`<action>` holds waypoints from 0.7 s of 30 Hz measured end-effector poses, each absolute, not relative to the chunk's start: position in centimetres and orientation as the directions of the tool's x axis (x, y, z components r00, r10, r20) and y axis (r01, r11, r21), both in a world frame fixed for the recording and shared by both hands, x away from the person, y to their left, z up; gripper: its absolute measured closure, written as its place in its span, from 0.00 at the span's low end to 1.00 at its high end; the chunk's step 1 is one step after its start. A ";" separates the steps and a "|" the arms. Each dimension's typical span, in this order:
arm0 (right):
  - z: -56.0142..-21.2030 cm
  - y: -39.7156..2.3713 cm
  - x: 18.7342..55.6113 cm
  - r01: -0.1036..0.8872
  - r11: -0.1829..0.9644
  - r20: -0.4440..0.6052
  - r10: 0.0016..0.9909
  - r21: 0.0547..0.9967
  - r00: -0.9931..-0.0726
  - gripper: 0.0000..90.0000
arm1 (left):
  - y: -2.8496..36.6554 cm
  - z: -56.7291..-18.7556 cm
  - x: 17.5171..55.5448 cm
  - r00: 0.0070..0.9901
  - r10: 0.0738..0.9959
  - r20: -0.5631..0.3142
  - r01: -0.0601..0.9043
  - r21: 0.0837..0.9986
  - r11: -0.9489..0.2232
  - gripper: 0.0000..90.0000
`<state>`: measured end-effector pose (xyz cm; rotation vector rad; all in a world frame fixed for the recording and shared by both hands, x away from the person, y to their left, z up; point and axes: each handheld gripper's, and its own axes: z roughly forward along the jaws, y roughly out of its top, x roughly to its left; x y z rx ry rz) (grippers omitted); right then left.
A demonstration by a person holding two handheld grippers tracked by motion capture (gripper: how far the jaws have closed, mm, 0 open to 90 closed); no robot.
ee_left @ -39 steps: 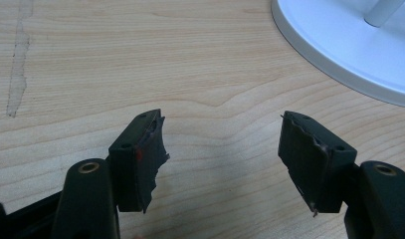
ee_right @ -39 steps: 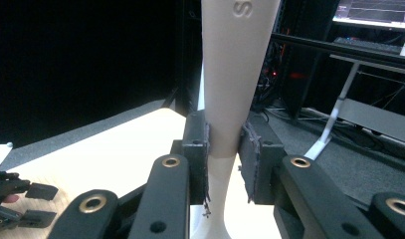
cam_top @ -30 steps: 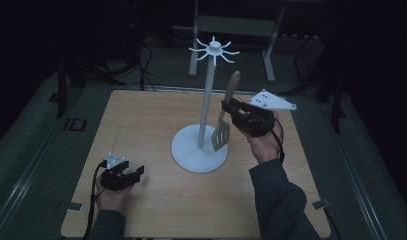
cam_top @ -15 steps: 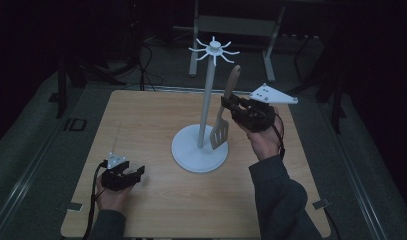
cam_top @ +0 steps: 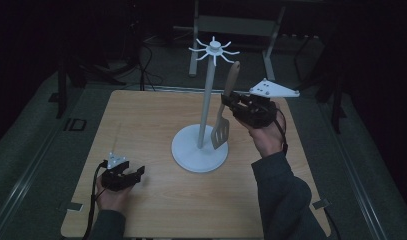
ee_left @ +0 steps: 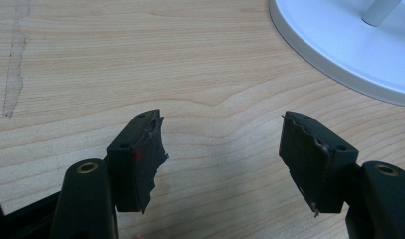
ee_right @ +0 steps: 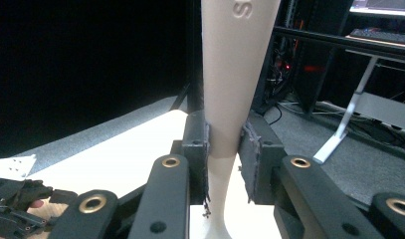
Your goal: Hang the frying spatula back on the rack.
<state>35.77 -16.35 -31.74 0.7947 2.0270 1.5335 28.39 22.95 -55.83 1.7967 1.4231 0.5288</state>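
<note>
Right claw: your right claw (cam_top: 229, 102) is raised above the right half of the wooden surface (cam_top: 156, 125), its two jaws pinching the handle of a spatula (cam_top: 226, 112); in the right gripper view the same claw (ee_right: 224, 144) presses both pads against the pale handle (ee_right: 235, 74) where it narrows.
Spatula: it hangs nearly upright in your grip, handle tip up and slotted blade down, the blade just beside the pole of the white stand (cam_top: 203, 115) and over the edge of its round base.
Stand: it is upright near the middle of the surface, a thin pole rising from a broad disc to a ring of short hooks at the top; the spatula's handle tip sits below and to the right of those hooks.
Left claw: your left claw (cam_top: 133, 173) rests low on the near left part of the surface, well apart from the stand; in the left gripper view its jaws (ee_left: 222, 149) are spread wide with only bare wood between them, and the stand's base (ee_left: 339, 45) curves in at the upper right.
Hands: your left hand (cam_top: 111, 192) grips its tool from below; your right hand (cam_top: 266, 137) holds its tool aloft, sleeve trailing to the near edge.
</note>
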 end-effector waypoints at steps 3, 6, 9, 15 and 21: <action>-31.7 -16.4 35.8 0.165 0.206 -0.024 0.692 0.964 -0.721 0.83 | 23.0 -55.8 28.4 0.290 0.947 -0.138 0.628 0.774 -0.079 0.38; -31.6 -16.4 36.0 0.177 0.209 -0.018 0.692 0.962 -0.721 0.83 | 23.0 -55.8 28.4 0.290 0.947 -0.139 0.626 0.776 -0.078 0.38; -31.5 -16.4 36.2 0.182 0.215 -0.017 0.690 0.959 -0.723 0.83 | 23.0 -55.8 28.4 0.290 0.947 -0.139 0.626 0.776 -0.078 0.38; -31.4 -16.3 36.6 0.194 0.221 -0.009 0.683 0.956 -0.730 0.83 | 23.0 -55.8 28.4 0.290 0.947 -0.140 0.626 0.776 -0.077 0.38; -31.6 -16.4 37.3 0.214 0.223 0.010 0.669 0.951 -0.743 0.83 | 23.0 -55.8 28.4 0.290 0.947 -0.139 0.627 0.775 -0.079 0.38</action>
